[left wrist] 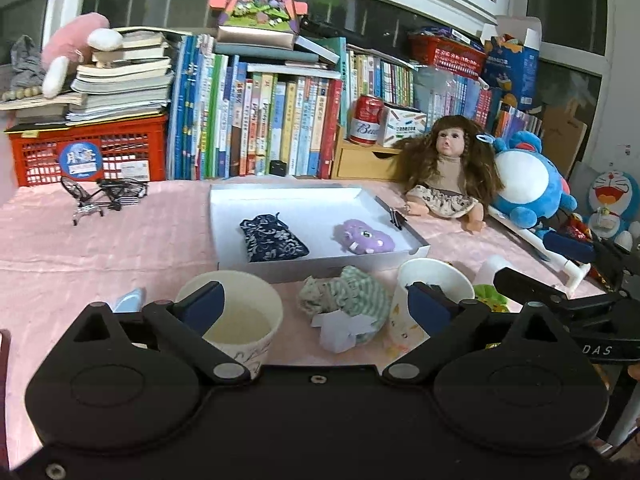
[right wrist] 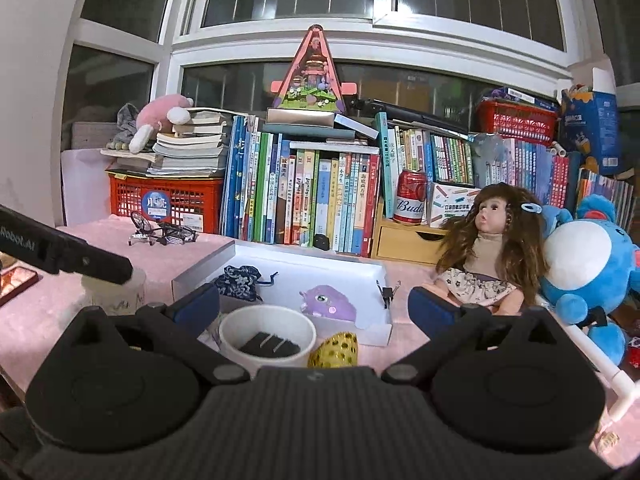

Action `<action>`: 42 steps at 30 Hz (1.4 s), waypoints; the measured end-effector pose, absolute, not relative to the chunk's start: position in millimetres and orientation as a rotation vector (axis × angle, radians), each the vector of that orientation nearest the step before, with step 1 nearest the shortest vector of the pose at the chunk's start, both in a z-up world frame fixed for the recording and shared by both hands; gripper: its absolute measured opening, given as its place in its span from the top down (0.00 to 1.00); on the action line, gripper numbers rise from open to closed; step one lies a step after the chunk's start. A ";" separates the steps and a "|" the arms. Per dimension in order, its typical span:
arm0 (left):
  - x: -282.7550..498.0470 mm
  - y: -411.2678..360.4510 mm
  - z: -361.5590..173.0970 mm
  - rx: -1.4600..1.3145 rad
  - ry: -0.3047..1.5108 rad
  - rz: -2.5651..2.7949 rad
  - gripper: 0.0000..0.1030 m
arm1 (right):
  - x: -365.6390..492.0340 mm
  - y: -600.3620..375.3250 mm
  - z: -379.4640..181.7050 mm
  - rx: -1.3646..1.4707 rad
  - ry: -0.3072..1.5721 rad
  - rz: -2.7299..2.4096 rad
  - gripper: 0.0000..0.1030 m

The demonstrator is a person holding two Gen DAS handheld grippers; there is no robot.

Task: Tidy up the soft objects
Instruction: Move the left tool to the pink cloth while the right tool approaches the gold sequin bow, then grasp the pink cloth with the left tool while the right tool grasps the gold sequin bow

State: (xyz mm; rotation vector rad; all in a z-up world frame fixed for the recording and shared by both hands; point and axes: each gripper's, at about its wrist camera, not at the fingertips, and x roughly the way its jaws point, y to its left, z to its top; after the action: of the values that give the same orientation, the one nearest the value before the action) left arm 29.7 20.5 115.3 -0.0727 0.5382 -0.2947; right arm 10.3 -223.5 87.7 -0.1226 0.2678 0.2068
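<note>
Hovering low over the pink tablecloth [left wrist: 100,240], the left gripper [left wrist: 316,304] has its fingers spread wide and empty, a paper cup [left wrist: 236,316] at its left finger. Between them lies a green-striped pouch [left wrist: 352,296], just before the white tray [left wrist: 296,200] holding a navy floral pouch [left wrist: 272,238] and a purple plush [left wrist: 366,236]. The right gripper [right wrist: 314,310] is likewise spread, empty, above another cup [right wrist: 268,336] and a gold-dotted pouch [right wrist: 336,350].

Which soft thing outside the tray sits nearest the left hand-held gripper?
Start at the white tray. Just in front of it, between two paper cups, lies a green-and-white striped cloth pouch. Unlike the navy floral pouch inside the tray, it carries a white paper tag.
</note>
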 end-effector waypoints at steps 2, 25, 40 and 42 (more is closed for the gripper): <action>22.3 21.6 110.8 -0.070 0.531 -0.289 0.04 | 5.1 -223.0 83.1 -0.129 0.262 0.207 0.00; -5.8 12.9 39.8 -0.006 0.587 -0.197 0.03 | -9.4 -220.2 30.9 -0.122 0.328 0.167 0.10; -0.3 5.6 11.2 -0.051 0.591 -0.135 0.03 | -6.0 -215.6 16.6 -0.169 0.316 0.107 0.22; 1.0 5.7 8.8 -0.069 0.591 -0.131 0.03 | -5.2 -214.0 15.5 -0.184 0.314 0.107 0.22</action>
State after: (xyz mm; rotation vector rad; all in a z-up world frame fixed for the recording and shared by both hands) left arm 1.0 5.7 8.8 -0.0691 0.5914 -0.1311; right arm -5.2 -214.0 15.5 -0.1835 0.3136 0.1069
